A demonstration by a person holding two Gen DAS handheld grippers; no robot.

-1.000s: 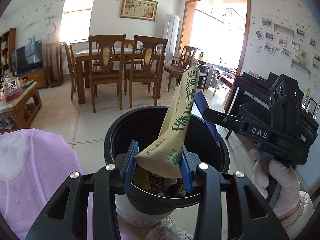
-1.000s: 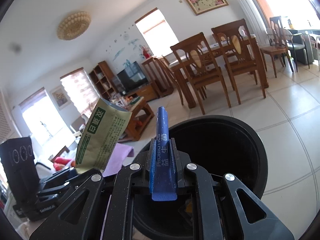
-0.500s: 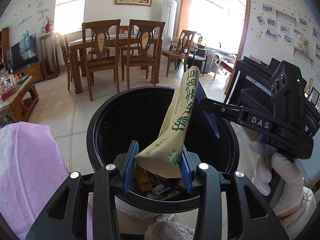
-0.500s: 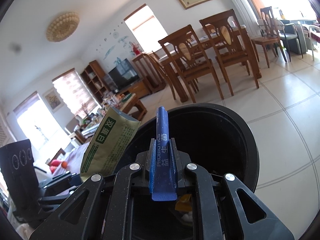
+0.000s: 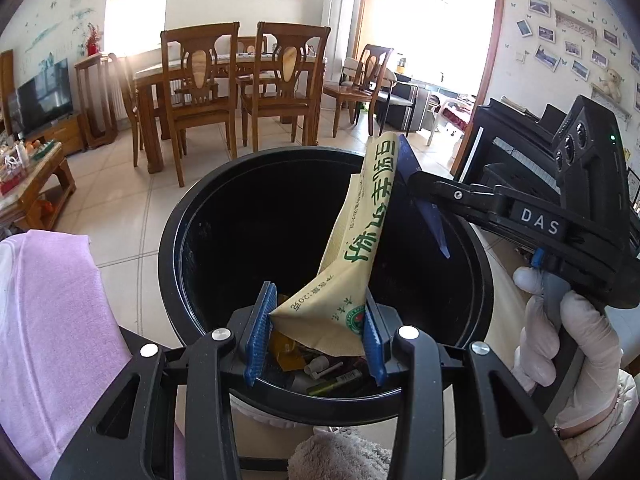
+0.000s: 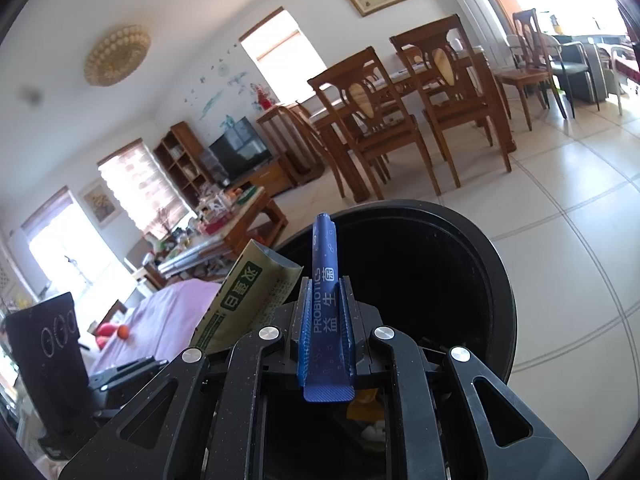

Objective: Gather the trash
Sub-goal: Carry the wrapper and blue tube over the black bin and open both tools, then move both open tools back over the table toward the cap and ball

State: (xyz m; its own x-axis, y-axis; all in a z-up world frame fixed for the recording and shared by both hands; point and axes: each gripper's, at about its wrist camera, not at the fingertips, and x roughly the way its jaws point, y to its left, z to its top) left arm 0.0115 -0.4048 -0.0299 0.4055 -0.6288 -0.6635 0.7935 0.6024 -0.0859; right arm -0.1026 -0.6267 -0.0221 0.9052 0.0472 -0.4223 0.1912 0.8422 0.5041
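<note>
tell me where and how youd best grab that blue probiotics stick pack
Grip the blue probiotics stick pack across its lower third, coming from below its bottom end along its length. It is a long, narrow, flat sachet, so pads on its two broad faces hold it steady. The right gripper already clamps it this way, with the upper end free above the black trash bin.
</note>
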